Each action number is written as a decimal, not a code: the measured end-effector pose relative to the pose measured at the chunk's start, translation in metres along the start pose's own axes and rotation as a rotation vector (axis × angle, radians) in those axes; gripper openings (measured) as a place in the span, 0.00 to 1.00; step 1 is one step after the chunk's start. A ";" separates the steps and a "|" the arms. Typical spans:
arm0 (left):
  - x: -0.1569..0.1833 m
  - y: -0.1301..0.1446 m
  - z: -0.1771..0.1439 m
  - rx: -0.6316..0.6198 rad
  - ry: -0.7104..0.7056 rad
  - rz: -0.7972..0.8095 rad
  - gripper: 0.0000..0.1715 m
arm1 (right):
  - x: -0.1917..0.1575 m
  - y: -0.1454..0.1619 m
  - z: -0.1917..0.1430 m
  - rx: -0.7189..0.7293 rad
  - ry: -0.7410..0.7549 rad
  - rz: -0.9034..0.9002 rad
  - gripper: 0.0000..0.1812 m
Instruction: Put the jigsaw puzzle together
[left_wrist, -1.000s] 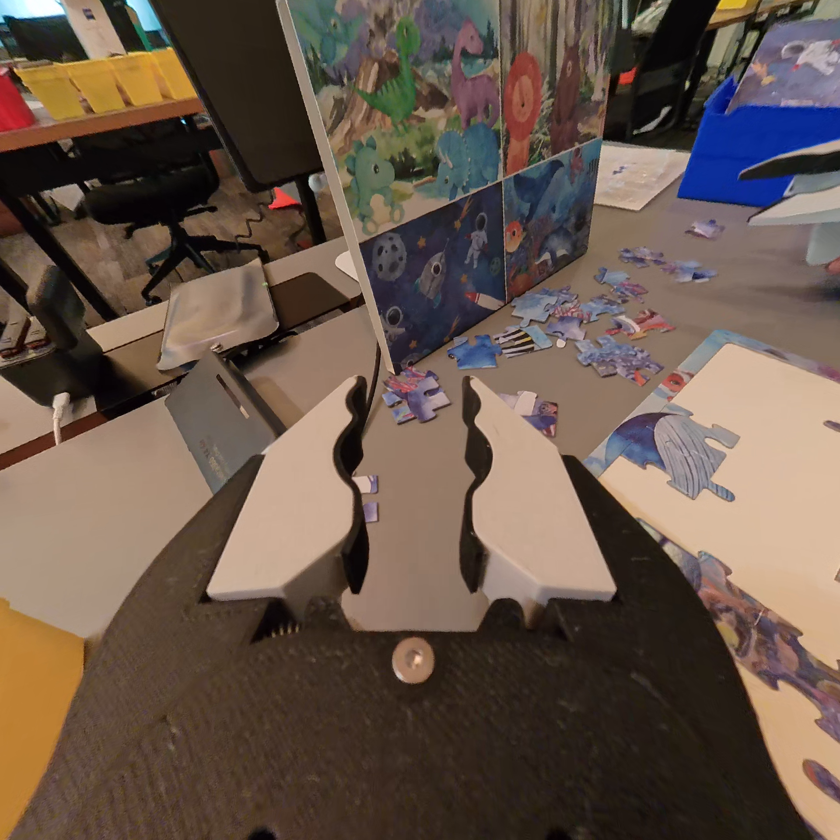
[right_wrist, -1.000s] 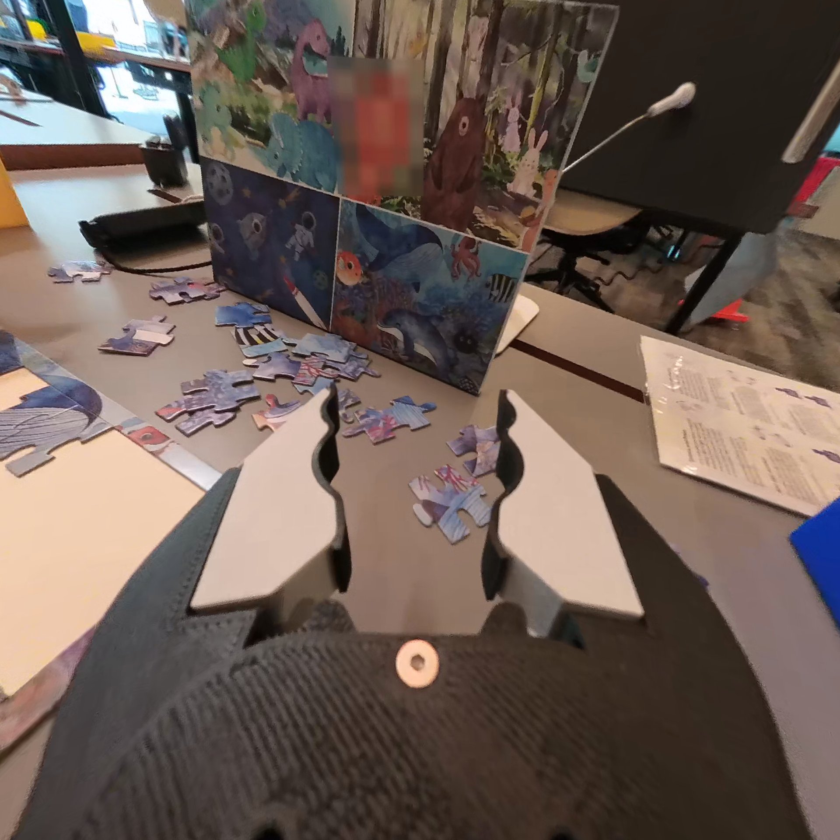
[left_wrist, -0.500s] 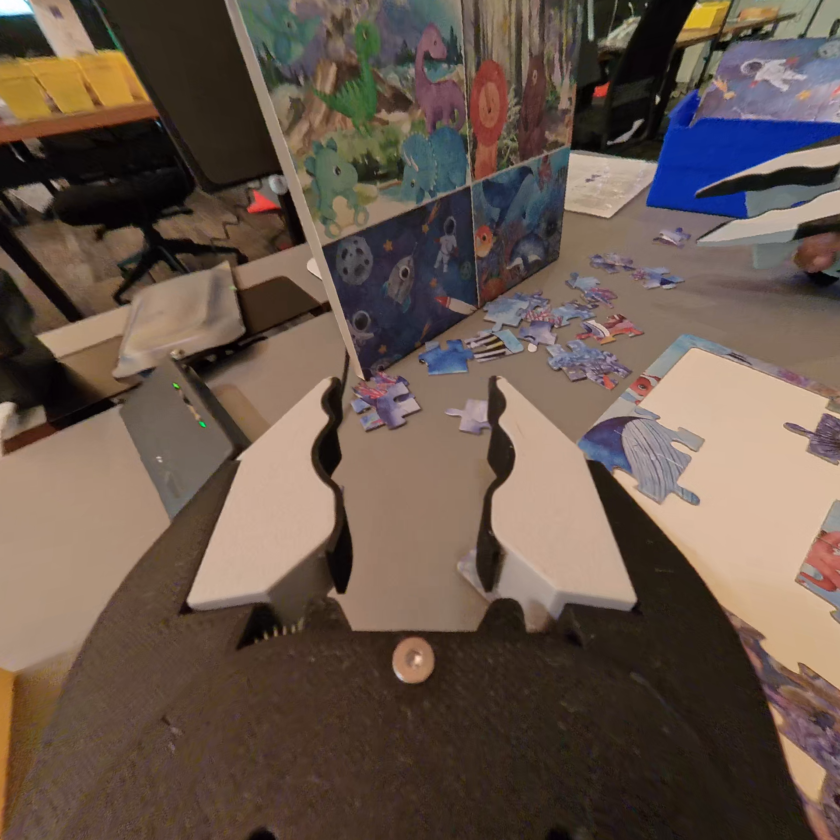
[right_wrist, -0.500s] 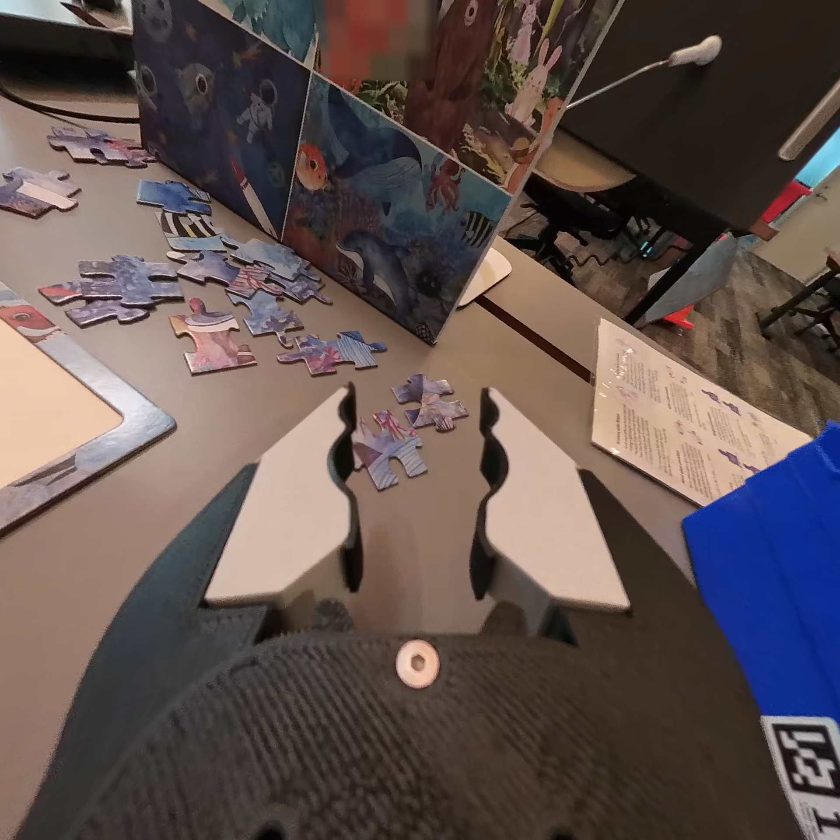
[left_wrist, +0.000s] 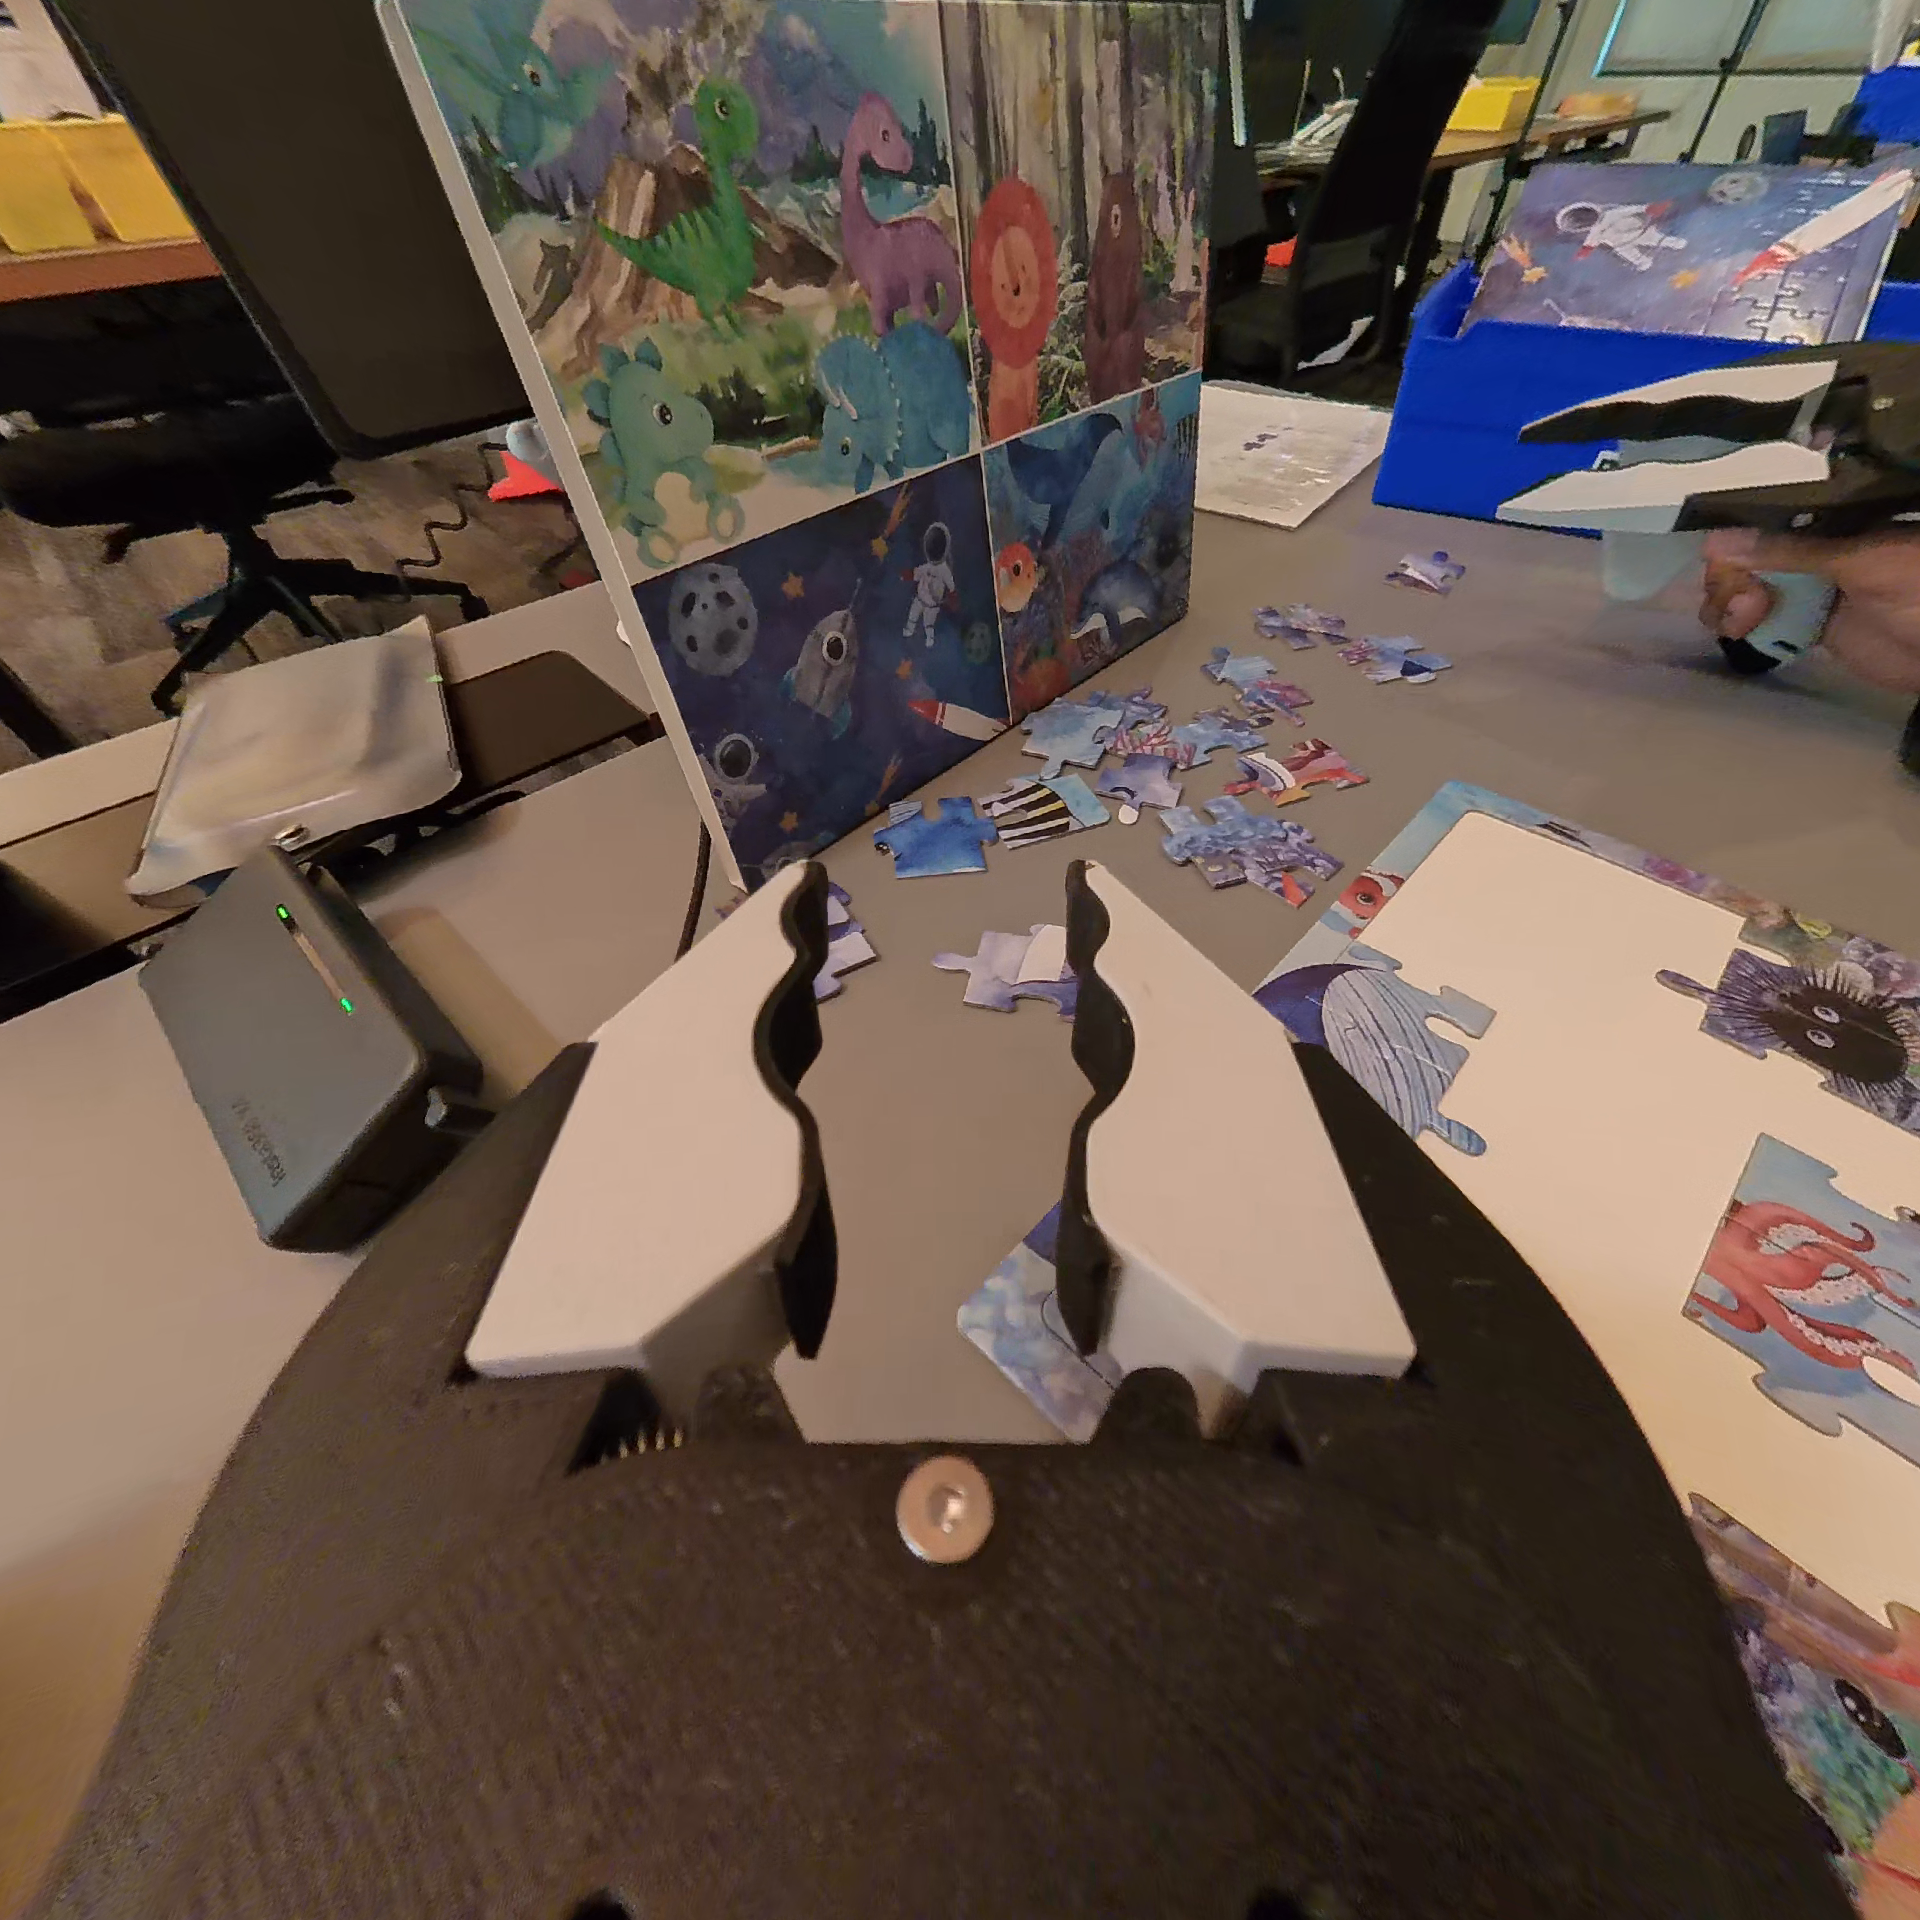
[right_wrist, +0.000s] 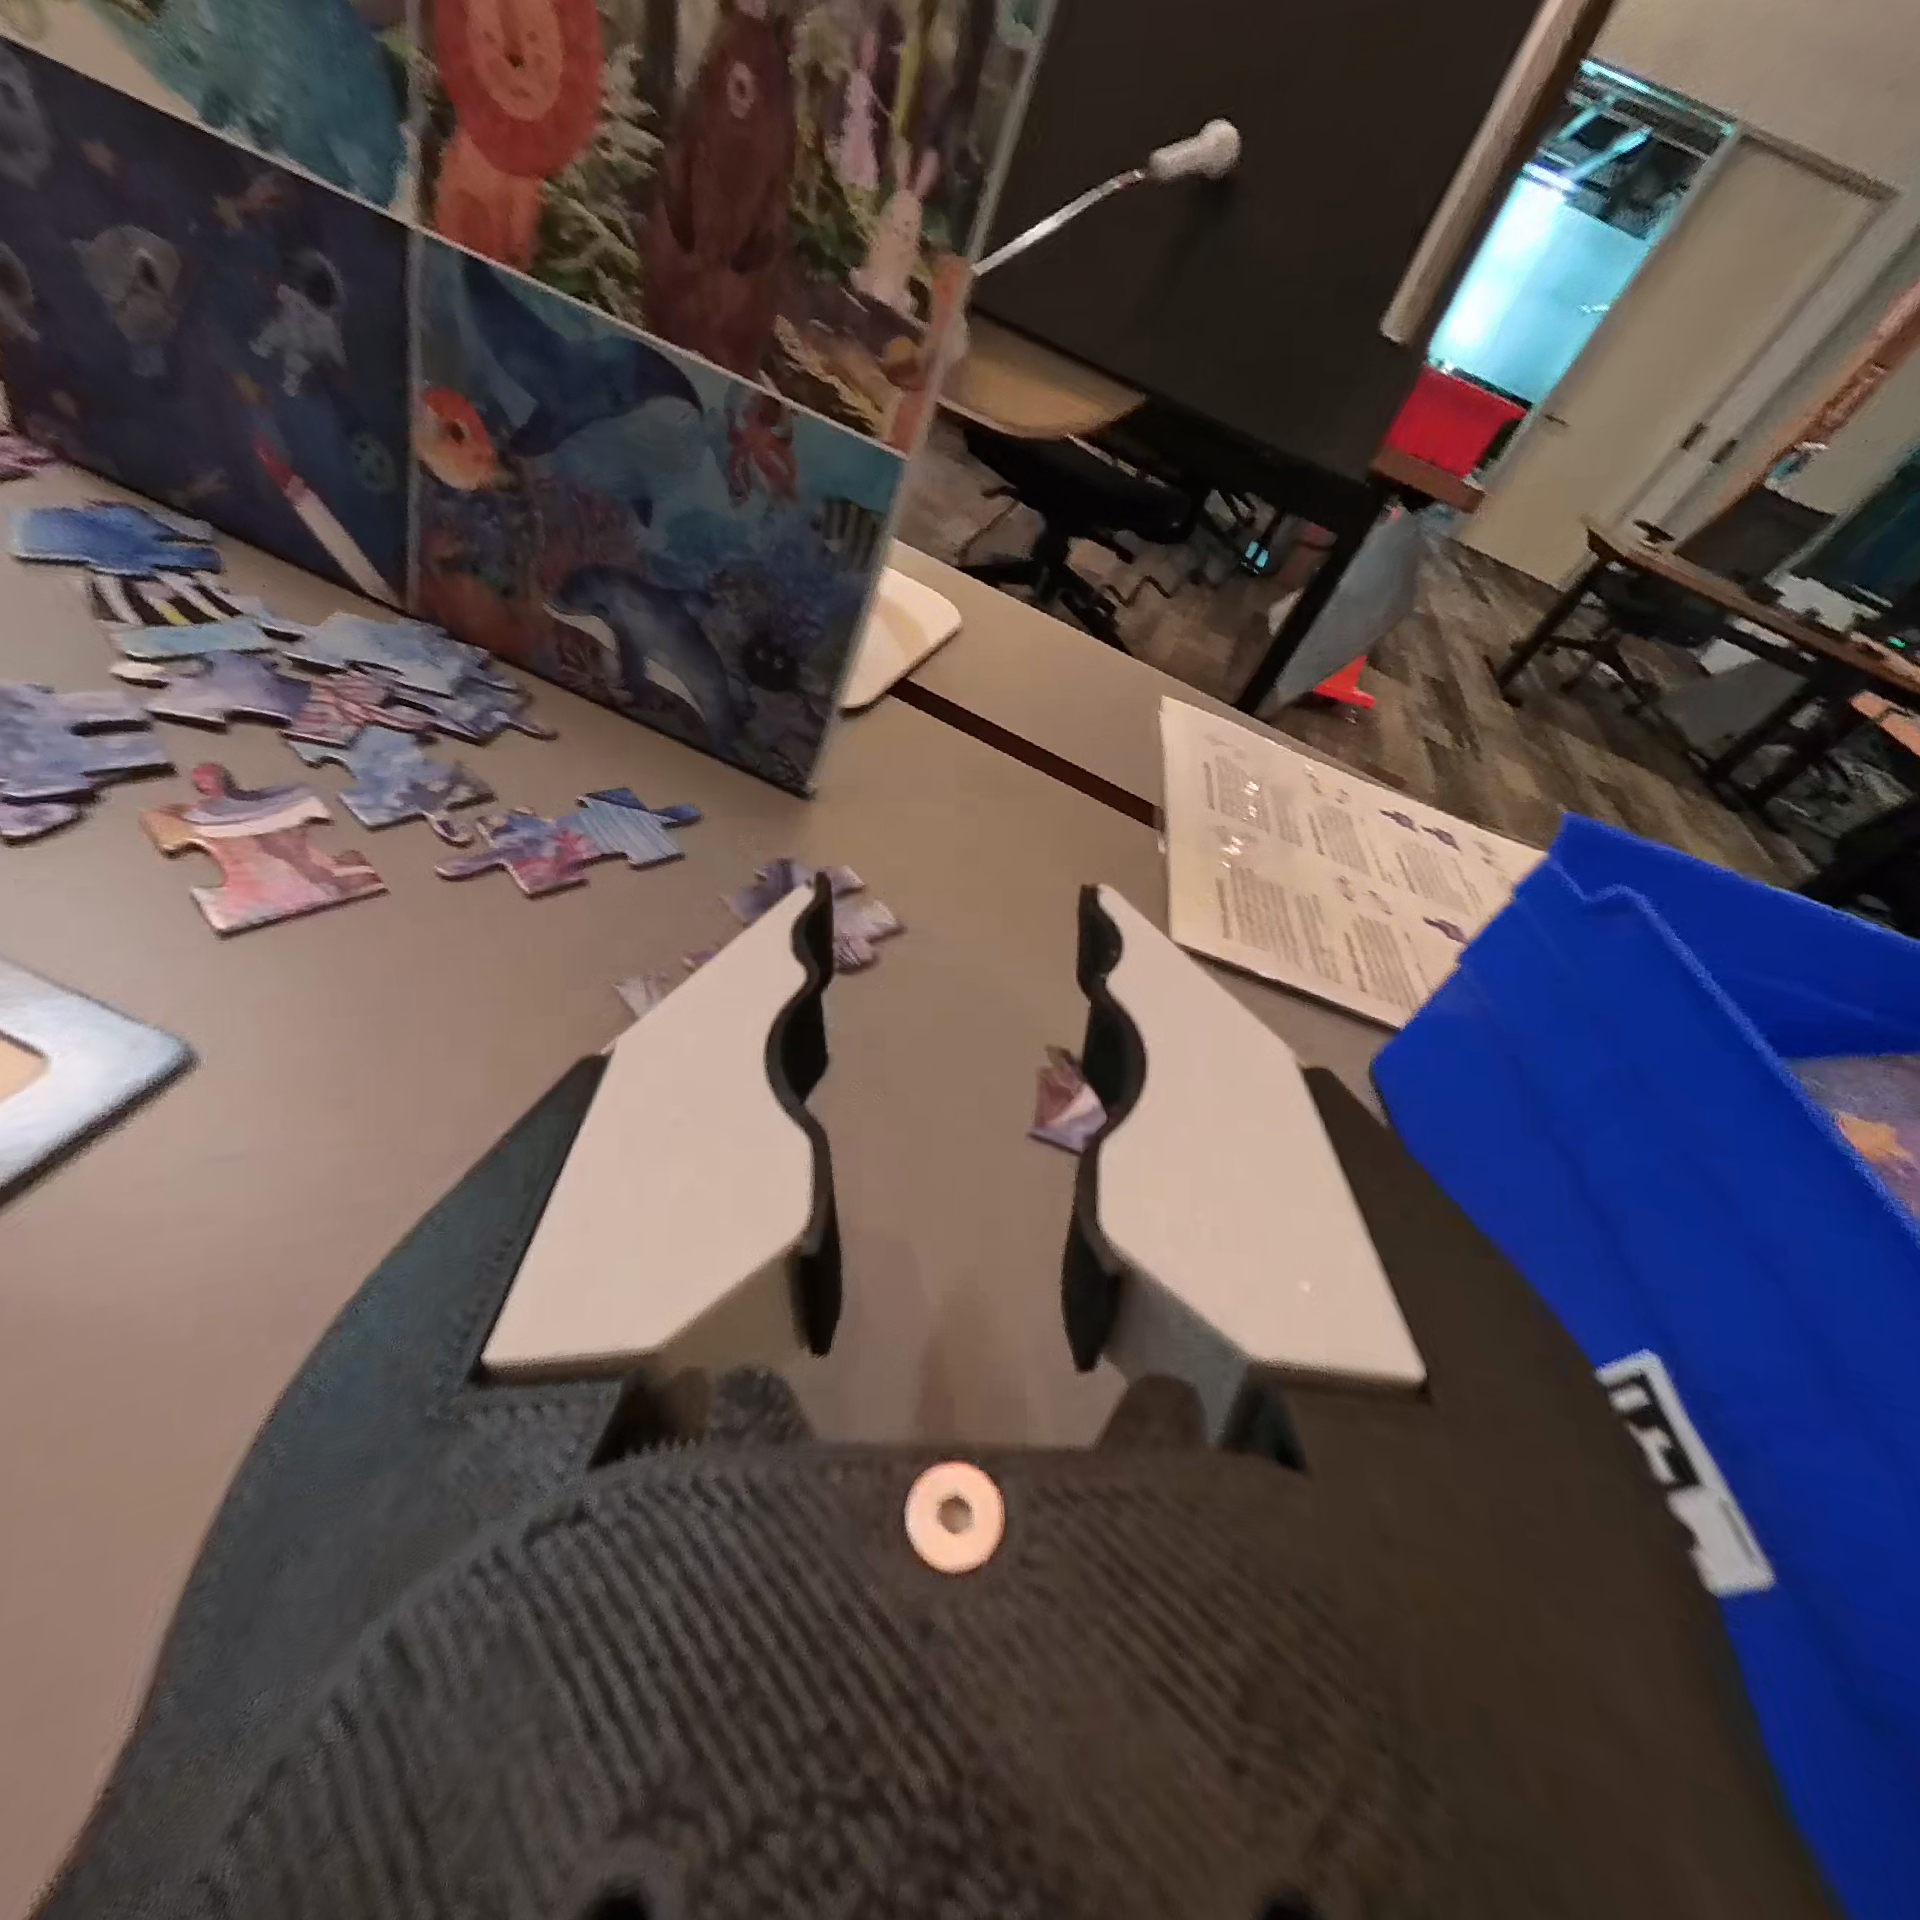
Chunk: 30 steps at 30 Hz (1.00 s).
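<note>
The left hand-held gripper (left_wrist: 940, 883) hangs over the grey table (left_wrist: 1558, 644) with its jaws apart and nothing between them; a pale blue piece (left_wrist: 1023, 1340) lies on the table under its right finger, though whether the finger touches it cannot be told. The right hand-held gripper (right_wrist: 951, 904) is likewise parted and empty, low above the table near the blue bin (right_wrist: 1662, 1143), with a small purple piece (right_wrist: 1065, 1101) just beside its right finger and another purple piece (right_wrist: 862, 914) by its left tip. The puzzle tray (left_wrist: 1579, 1039) lies to the left gripper's right, holding a whale piece (left_wrist: 1382, 1039), an urchin piece (left_wrist: 1808, 1018) and an octopus piece (left_wrist: 1808, 1299), with much bare board between them. Loose pieces (left_wrist: 1143, 769) are scattered at the foot of the upright picture board (left_wrist: 883, 416). The step in hand seems to be picking a next piece. To do it well, it seems best to choose one piece that lies clear of its neighbours, come down with the fingers astride an edge, and lift it flat. The ocean quarter of the picture board can then guide where it goes in the tray.
</note>
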<state>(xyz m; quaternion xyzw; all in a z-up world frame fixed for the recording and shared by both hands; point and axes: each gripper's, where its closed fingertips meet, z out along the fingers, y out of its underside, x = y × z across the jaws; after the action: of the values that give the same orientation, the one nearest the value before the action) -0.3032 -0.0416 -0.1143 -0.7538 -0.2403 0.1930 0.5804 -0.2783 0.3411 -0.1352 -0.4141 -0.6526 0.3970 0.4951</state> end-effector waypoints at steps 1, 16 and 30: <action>0.001 0.000 0.000 0.000 0.002 0.004 0.25 | 0.005 0.002 -0.002 -0.008 0.017 0.000 0.26; -0.007 -0.001 -0.003 0.025 -0.021 0.005 0.23 | 0.021 -0.046 -0.037 0.258 0.023 0.113 0.23; -0.010 -0.005 -0.006 0.046 -0.055 0.036 0.23 | 0.012 -0.058 -0.043 0.325 0.057 0.025 0.18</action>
<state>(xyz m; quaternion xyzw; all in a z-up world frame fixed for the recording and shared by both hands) -0.3086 -0.0510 -0.1083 -0.7389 -0.2381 0.2295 0.5871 -0.2467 0.3370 -0.0693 -0.3477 -0.5601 0.4914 0.5691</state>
